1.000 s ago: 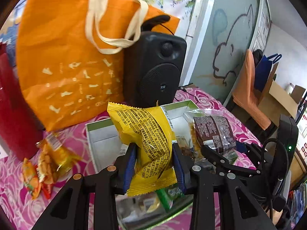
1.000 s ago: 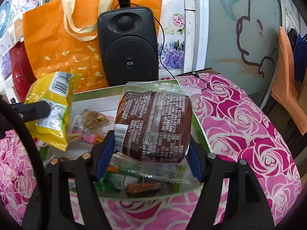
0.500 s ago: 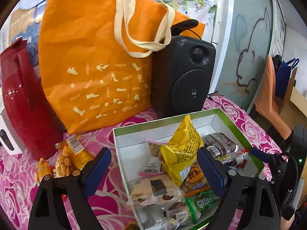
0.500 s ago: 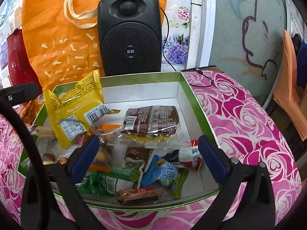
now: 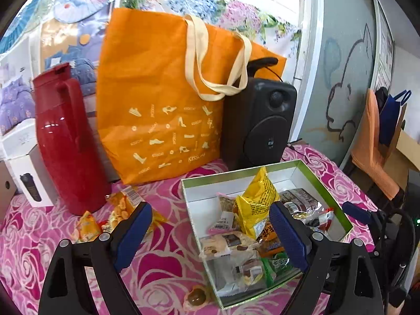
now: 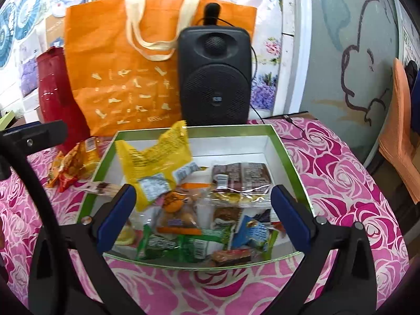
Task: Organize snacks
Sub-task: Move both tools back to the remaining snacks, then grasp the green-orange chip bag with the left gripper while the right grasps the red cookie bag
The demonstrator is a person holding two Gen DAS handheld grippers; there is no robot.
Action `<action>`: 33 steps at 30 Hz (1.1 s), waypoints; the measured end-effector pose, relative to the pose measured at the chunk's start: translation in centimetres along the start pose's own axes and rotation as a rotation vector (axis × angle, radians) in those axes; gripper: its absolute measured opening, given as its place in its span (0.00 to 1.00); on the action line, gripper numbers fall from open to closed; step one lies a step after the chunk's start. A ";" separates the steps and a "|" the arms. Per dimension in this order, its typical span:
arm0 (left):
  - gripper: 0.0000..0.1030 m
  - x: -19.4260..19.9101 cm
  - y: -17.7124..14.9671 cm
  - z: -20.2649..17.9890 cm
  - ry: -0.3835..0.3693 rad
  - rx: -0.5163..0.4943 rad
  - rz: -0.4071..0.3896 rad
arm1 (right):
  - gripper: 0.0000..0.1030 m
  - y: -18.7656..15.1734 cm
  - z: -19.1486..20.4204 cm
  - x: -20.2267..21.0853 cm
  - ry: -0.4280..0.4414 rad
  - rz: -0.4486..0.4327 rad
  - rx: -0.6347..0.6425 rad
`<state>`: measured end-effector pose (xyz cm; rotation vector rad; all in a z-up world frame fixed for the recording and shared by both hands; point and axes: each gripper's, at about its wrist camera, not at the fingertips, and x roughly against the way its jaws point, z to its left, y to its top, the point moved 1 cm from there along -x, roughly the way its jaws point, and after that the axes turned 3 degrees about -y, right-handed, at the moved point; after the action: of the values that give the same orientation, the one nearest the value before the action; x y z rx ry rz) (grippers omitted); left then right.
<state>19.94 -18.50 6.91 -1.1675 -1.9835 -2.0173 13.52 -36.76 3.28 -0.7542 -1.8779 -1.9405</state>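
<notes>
The left gripper (image 5: 210,232) has its jaws spread wide and empty above the tablecloth (image 5: 162,262), just left of the green-rimmed box (image 5: 325,186); the right gripper (image 6: 203,216) is likewise spread and empty over the box's near edge; inside lie the yellow packet (image 6: 155,162), propped at the left, and the brown packet (image 6: 241,177) to its right, among other snacks; loose orange packets (image 5: 118,210) lie left of the box; behind stand a red jug (image 5: 63,141), orange bag (image 5: 157,99) and black speaker (image 6: 214,76).

Orange tote bag (image 5: 157,105) reads "KISSCAT" among shoe prints; snack pkt text too small/blurred to read.
</notes>
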 end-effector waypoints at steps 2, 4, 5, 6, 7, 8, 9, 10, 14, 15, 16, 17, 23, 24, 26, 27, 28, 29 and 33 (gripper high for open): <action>0.90 1.2 0.0 0.9 0.014 0.016 -0.015 | 0.99 0.0 1.2 0.7 0.023 -0.007 0.016; 0.90 2.8 -0.2 2.7 0.039 0.059 -0.038 | 0.99 0.0 2.2 1.3 0.054 -0.010 0.024; 0.90 3.6 -0.5 3.9 0.057 0.086 -0.049 | 0.99 -0.1 2.9 1.5 0.073 -0.010 0.029; 0.90 4.2 -0.8 5.0 0.078 0.108 -0.057 | 0.99 -0.1 3.4 1.6 0.087 -0.010 0.033; 0.90 5.0 -1.3 6.5 0.114 0.138 -0.066 | 0.99 -0.2 4.2 1.7 0.114 -0.009 0.040; 0.90 5.5 -1.8 8.0 0.147 0.163 -0.068 | 0.99 -0.2 4.9 1.8 0.137 -0.006 0.045; 0.90 5.7 -2.2 9.1 0.167 0.178 -0.063 | 0.99 -0.3 6.0 1.7 0.172 0.003 0.051; 0.90 5.9 -2.8 10.6 0.190 0.199 -0.048 | 0.99 -0.4 6.7 1.7 0.195 0.010 0.055; 0.90 6.4 -5.3 15.4 0.260 0.262 0.003 | 0.99 -0.8 10.7 1.8 0.311 0.033 0.099; 0.90 6.4 -5.9 16.5 0.276 0.276 0.012 | 0.99 -0.8 11.8 1.8 0.348 0.041 0.111; 0.90 6.5 -6.2 17.3 0.284 0.290 0.018 | 0.99 -1.0 13.1 1.8 0.397 0.051 0.126; 0.90 6.5 -6.7 18.3 0.288 0.312 0.024 | 0.99 -1.1 13.8 1.8 0.420 0.059 0.136; 0.88 5.8 -8.0 20.8 0.223 0.358 0.041 | 0.71 -3.5 17.5 1.2 0.461 0.164 0.186; 0.87 5.0 -8.0 20.9 0.204 0.342 0.053 | 0.67 -3.8 17.5 1.1 0.458 0.176 0.182; 0.77 3.6 -8.1 20.8 0.167 0.327 0.086 | 0.64 -4.6 17.9 0.7 0.440 0.205 0.192; 0.77 2.3 -8.0 20.9 0.143 0.324 0.112 | 0.62 -4.9 18.0 0.7 0.435 0.211 0.199; 0.77 1.4 -8.1 20.9 0.137 0.326 0.128 | 0.61 -5.1 18.2 0.6 0.431 0.220 0.207; 0.77 0.3 -8.0 21.0 0.135 0.332 0.143 | 0.61 -5.2 18.2 0.6 0.431 0.224 0.207; 0.77 -3.3 -7.6 21.2 0.088 0.368 0.181 | 0.61 -4.8 18.7 -0.2 0.413 0.222 0.210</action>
<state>27.65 -0.01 -3.85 -1.1055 -2.0094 -1.5096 13.50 -17.97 -1.01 -0.4363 -1.6344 -1.5861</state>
